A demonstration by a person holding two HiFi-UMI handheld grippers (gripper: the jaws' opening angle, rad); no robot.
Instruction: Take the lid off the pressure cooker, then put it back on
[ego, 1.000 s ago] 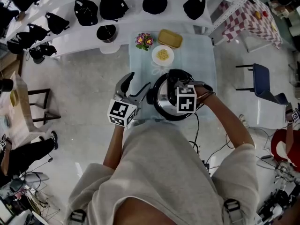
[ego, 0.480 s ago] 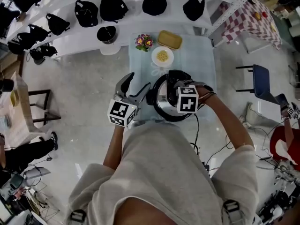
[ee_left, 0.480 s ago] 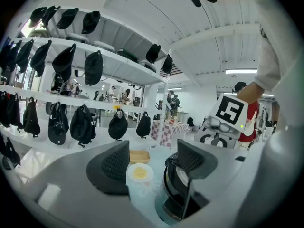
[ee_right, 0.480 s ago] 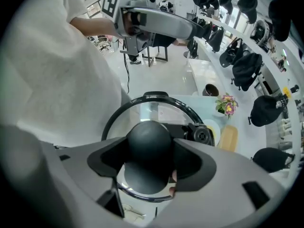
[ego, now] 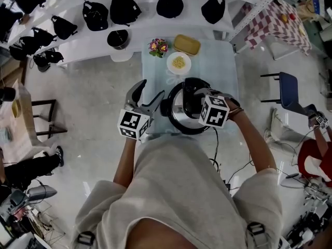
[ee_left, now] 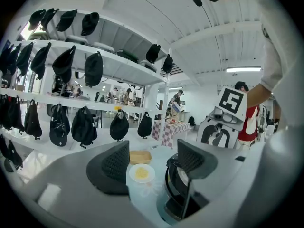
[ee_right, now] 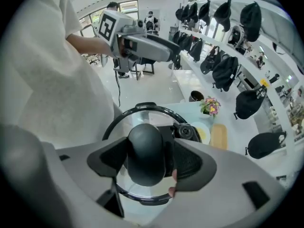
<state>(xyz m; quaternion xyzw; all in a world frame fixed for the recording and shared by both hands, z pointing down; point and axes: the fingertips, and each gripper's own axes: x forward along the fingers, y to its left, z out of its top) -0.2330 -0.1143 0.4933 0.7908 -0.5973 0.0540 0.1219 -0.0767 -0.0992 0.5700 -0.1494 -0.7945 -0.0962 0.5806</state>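
The pressure cooker [ego: 175, 119] stands at the near edge of the pale table [ego: 223, 66]. Its glass lid [ee_right: 142, 109] has a black rim and a round black knob [ee_right: 145, 151]. My right gripper [ee_right: 146, 161] points steeply down over the lid with the knob between its pads, which touch it on both sides. Its jaws have just been opening a little. In the head view the right gripper [ego: 196, 95] is mostly hidden under its marker cube. My left gripper [ego: 150, 91] hangs open just left of the cooker [ee_left: 173, 198], and the left gripper [ee_left: 152, 163] has nothing between its pads.
Behind the cooker are a white plate of yellow food [ego: 179, 62], a tan dish [ego: 188, 43] and a small flower pot [ego: 158, 45]. A shelf of black bags [ego: 124, 7] runs along the back. A blue chair [ego: 290, 90] stands to the right.
The right gripper's marker cube has shifted slightly right and tilted over the cooker. The left gripper has stayed where it was.
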